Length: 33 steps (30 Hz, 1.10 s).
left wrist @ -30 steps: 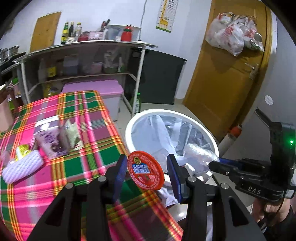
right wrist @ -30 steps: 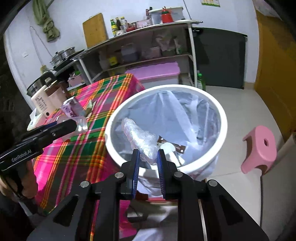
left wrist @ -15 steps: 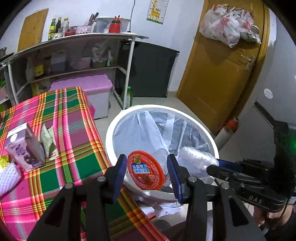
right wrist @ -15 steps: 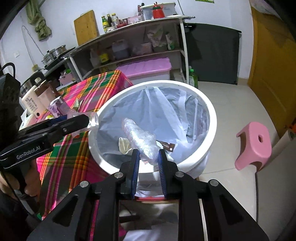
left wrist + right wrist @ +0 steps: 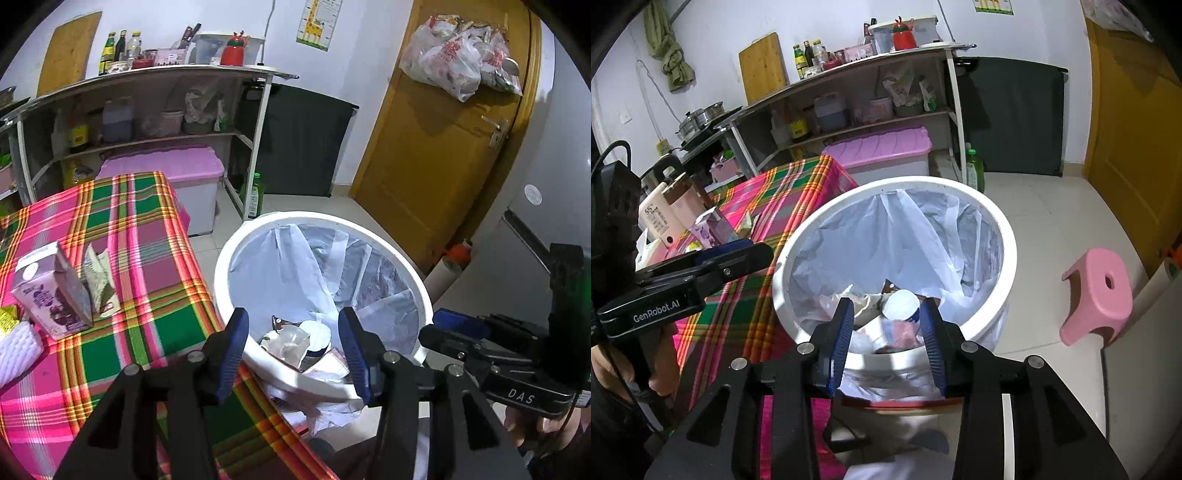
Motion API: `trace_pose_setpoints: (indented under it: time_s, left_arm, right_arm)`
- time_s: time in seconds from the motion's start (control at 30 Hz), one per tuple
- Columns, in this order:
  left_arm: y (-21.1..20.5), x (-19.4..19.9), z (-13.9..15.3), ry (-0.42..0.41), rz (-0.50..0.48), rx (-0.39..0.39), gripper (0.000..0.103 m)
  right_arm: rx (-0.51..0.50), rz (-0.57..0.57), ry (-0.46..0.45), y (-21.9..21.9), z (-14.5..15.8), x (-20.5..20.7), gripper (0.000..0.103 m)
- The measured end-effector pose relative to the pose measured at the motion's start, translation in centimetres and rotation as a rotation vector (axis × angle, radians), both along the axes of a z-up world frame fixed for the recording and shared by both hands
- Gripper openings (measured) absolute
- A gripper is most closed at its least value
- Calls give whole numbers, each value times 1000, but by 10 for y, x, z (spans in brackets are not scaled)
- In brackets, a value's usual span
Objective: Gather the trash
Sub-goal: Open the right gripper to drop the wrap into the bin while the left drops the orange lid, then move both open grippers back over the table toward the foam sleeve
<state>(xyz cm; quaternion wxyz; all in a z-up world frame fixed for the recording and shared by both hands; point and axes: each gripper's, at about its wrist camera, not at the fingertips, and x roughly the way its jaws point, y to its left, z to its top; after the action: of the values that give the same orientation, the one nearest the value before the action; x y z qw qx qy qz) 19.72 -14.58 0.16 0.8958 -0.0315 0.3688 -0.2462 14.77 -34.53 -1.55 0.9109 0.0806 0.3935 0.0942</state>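
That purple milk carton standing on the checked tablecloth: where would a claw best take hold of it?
Probably across the two broad flat faces of the purple milk carton, around mid-height, coming down from above and from the bin side. It stands upright with its top tilted. The white foam pad and folded wrapper crowd its other sides, so that approach looks freest.
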Motion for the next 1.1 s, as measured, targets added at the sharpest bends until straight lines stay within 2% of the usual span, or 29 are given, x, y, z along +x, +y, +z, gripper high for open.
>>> trace_pose_setpoints:
  time_s: [0.33, 0.8, 0.93, 1.1]
  left_arm:
    - [30, -22, 5, -21, 64, 4, 52]
    - [88, -55, 2, -37, 190, 16, 52]
    - [108, -61, 1, -38, 235, 20, 52]
    - [136, -64, -1, -42, 297, 24, 52]
  right_arm:
    - [26, 53, -32, 17, 10, -14, 38]
    - [32, 208, -54, 77, 17, -27, 39]
    - [30, 250, -60, 96, 19, -26, 45]
    - [23, 289, -70, 114, 20, -22, 46]
